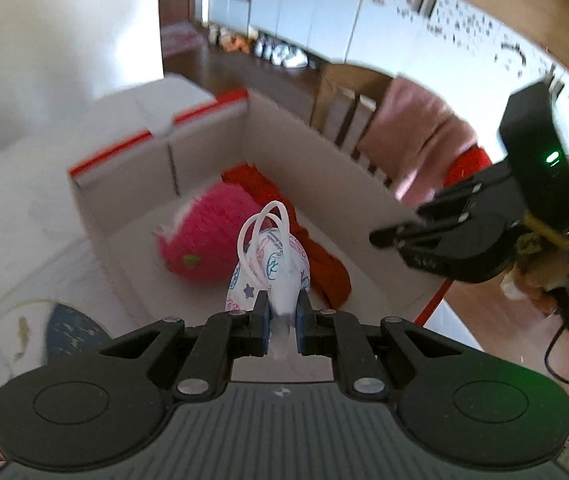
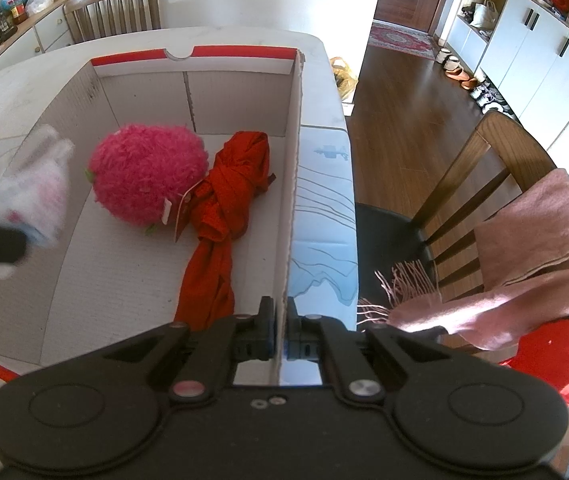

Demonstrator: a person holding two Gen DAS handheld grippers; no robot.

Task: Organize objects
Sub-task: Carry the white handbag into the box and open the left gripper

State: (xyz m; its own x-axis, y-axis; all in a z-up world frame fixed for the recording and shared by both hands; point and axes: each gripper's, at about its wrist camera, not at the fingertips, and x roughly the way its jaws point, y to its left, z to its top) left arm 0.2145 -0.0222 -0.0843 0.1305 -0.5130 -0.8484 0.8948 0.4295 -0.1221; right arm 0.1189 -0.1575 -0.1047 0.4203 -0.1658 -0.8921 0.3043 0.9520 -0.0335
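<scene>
Left hand-held gripper (image 1: pixel 283 312), bottom centre of the left wrist view: matte black ribbed housing, two blue-padded fingers clenched on a face mask (image 1: pixel 274 270). The mask is soft white fabric with pink and blue printed figures; its white elastic loops arch upward. It hangs above the open cardboard box (image 1: pixel 208 152).

Right hand-held gripper (image 2: pixel 280 330), bottom centre of the right wrist view: fingers clamped on the box's right wall (image 2: pixel 293 184), a thin white corrugated panel standing upright, one finger inside and one outside.

Box interior, centre of both views: a round, shaggy pink plush toy (image 2: pixel 146 176) with small green leaf tabs and a paper tag lies touching a knotted red cloth (image 2: pixel 224 208), crumpled and elongated, which runs toward the near edge. The box rim carries a red stripe.

The box rests on a white worktop (image 2: pixel 320 80). At right, a wooden slat-back chair (image 2: pixel 480 184) bears a pink fringed scarf (image 2: pixel 540 248).
</scene>
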